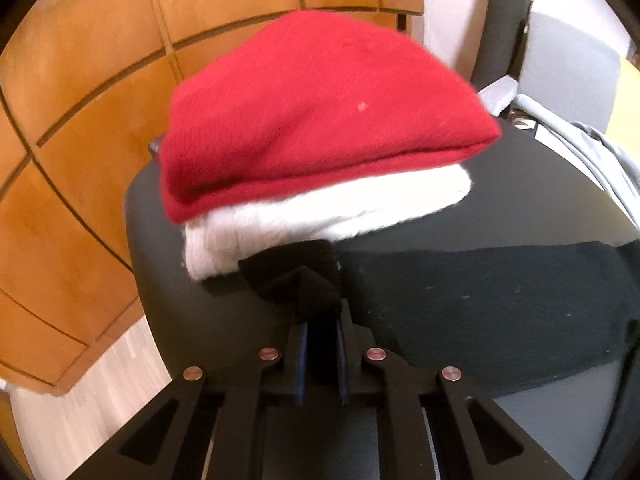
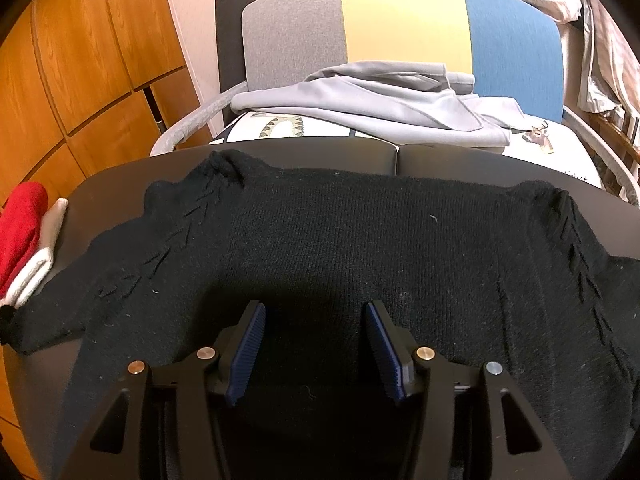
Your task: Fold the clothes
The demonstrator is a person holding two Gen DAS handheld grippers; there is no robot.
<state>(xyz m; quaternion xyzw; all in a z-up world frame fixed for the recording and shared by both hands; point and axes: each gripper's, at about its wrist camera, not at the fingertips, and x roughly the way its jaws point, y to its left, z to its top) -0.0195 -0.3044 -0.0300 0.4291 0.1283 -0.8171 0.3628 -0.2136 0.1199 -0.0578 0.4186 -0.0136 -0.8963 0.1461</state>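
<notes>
Wooden cabinet doors (image 1: 80, 120) are seen at nine o'clock in the left wrist view, behind a dark bench (image 1: 168, 240). Two garments are already lying folded and stacked at twelve: a red sweater (image 1: 320, 120) on a white one (image 1: 320, 220). The left gripper (image 1: 322, 320) is being held with fingers closed on a bunched sleeve end of the black sweater (image 1: 480, 300).

In the right wrist view, the black sweater (image 2: 360, 240) is lying spread flat, not yet folded; the right gripper (image 2: 316, 344) is being held above it, fingers wide apart and empty. A grey garment (image 2: 380, 100) is waiting on the chair (image 2: 400, 20) at twelve. Writing near the cushion's edge is too small to be read.
</notes>
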